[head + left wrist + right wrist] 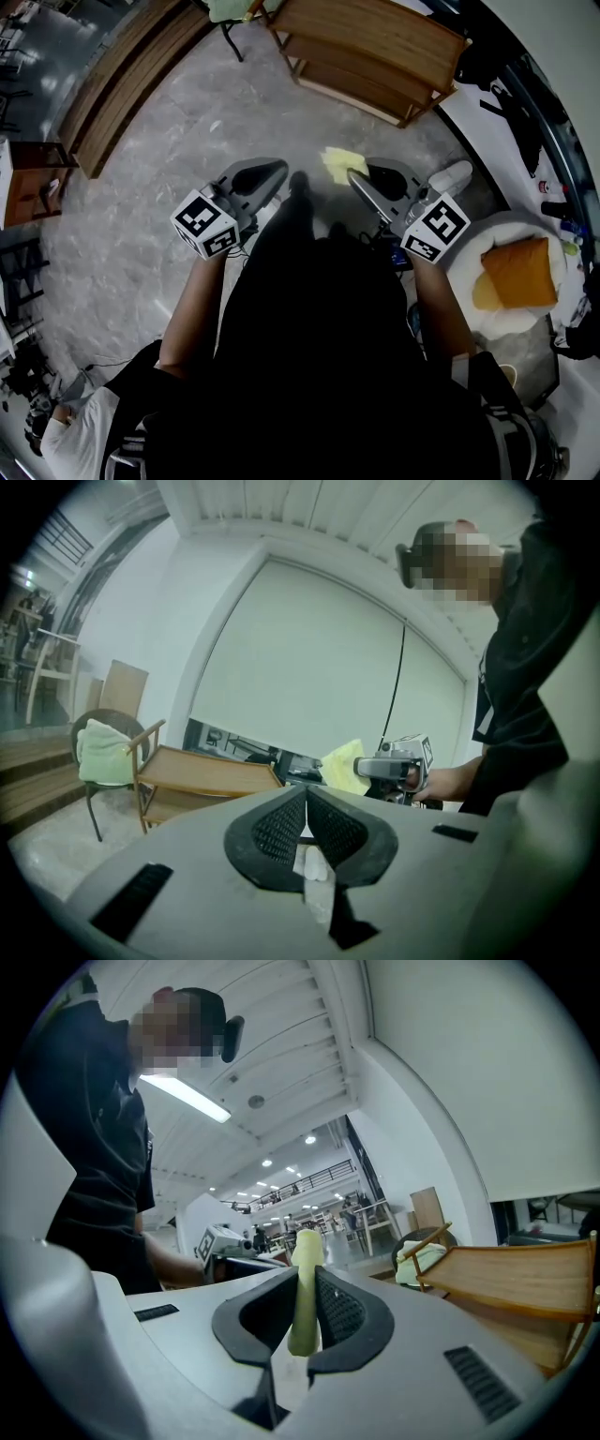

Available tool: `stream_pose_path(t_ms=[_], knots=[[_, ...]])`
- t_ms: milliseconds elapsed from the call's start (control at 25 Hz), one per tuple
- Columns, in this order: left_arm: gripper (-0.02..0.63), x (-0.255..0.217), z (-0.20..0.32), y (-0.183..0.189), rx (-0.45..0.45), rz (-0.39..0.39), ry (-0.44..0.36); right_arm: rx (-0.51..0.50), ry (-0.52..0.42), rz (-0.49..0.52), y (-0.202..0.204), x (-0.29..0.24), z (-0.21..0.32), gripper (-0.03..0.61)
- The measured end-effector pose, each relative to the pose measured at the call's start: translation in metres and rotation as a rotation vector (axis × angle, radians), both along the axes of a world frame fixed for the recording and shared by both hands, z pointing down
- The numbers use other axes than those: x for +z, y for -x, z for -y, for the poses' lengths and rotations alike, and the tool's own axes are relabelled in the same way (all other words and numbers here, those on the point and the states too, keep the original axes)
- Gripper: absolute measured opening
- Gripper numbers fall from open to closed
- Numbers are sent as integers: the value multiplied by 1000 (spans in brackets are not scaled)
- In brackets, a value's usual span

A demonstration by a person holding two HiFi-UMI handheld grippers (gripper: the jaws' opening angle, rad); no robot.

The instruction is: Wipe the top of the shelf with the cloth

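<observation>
A yellow cloth (338, 164) hangs from my right gripper (355, 175), which is shut on it above the grey floor. In the right gripper view the cloth (304, 1283) stands pinched between the black pads. My left gripper (278, 170) hovers level with it to the left, jaws shut with nothing between them (305, 810). The wooden shelf (377, 49) stands ahead, a step beyond both grippers, its top board bare. It also shows in the left gripper view (202, 772) and the right gripper view (530, 1283). The left gripper view also shows the cloth (341, 766) in the right gripper (367, 767).
A chair with a green cloth (103, 753) stands left of the shelf. Wooden steps (122, 75) run along the far left. A round white cushion with an orange pillow (517, 272) lies at the right, near a white wall edge. The person's dark torso fills the lower middle.
</observation>
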State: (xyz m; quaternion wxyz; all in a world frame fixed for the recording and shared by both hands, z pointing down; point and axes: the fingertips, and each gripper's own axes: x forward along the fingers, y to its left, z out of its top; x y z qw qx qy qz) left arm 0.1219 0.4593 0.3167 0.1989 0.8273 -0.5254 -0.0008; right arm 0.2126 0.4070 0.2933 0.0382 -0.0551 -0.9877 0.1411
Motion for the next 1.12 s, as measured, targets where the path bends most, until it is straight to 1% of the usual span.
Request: stream_pose_path(t_ms=[200, 400, 600, 680, 840, 1120], knots=[[14, 4, 32, 51, -9, -32, -30, 30, 5, -21, 43, 1, 27, 44], [14, 3, 68, 112, -5, -64, -67, 24, -28, -48, 107, -7, 57, 44], [14, 10, 95, 161, 17, -123, -61, 45, -16, -86, 165, -8, 88, 44], [14, 12, 101, 173, 43, -143, -55, 65, 1, -89, 182, -13, 98, 44], [14, 19, 120, 190, 92, -161, -40, 90, 1, -105, 205, -16, 114, 44], [14, 26, 155, 192, 116, -184, -33, 134, 21, -115, 211, -6, 152, 44]])
